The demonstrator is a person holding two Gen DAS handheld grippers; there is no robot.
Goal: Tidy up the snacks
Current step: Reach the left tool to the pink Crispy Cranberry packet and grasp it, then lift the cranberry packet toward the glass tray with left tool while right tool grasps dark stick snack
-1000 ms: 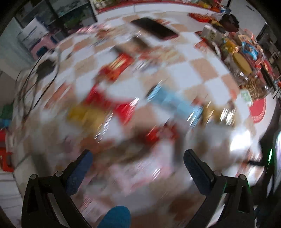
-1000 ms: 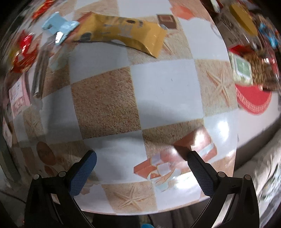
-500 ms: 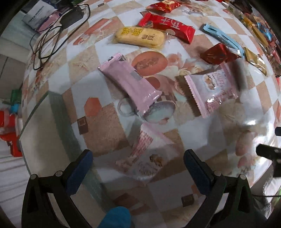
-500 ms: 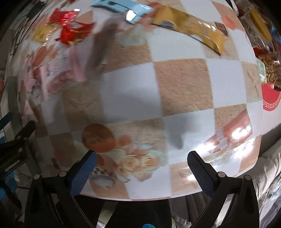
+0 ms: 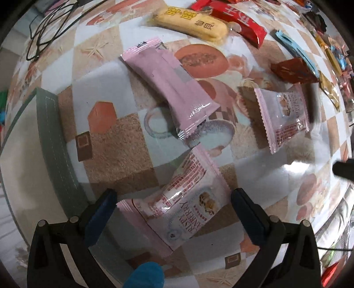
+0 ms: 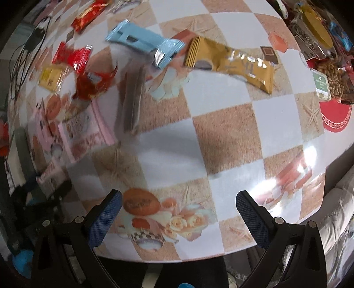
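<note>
In the left wrist view my left gripper (image 5: 174, 208) is open, low over a pink-and-white cranberry snack packet (image 5: 183, 210) that lies between its fingers. A long pink bar (image 5: 170, 88) and a second pink packet (image 5: 283, 117) lie beyond it. A yellow pack (image 5: 190, 22), a red pack (image 5: 241, 20) and a dark red pack (image 5: 292, 71) lie farther off. In the right wrist view my right gripper (image 6: 179, 219) is open and empty over the table's near edge. A blue bar (image 6: 143, 42), a gold bar (image 6: 232, 62) and red packs (image 6: 73, 55) lie beyond.
The checkered tablecloth (image 6: 225, 133) covers the table. A grey-green cloth edge (image 5: 55, 137) lies at the left. Black cables (image 5: 48, 24) are at the far left corner. Peanuts and more snacks (image 6: 331, 75) crowd the far right, by a red mat (image 6: 334, 117).
My left gripper has swung down and closer to the near pink packet, which now lies between its fingers. My right gripper has panned back, bringing the blue and gold bars into view.
</note>
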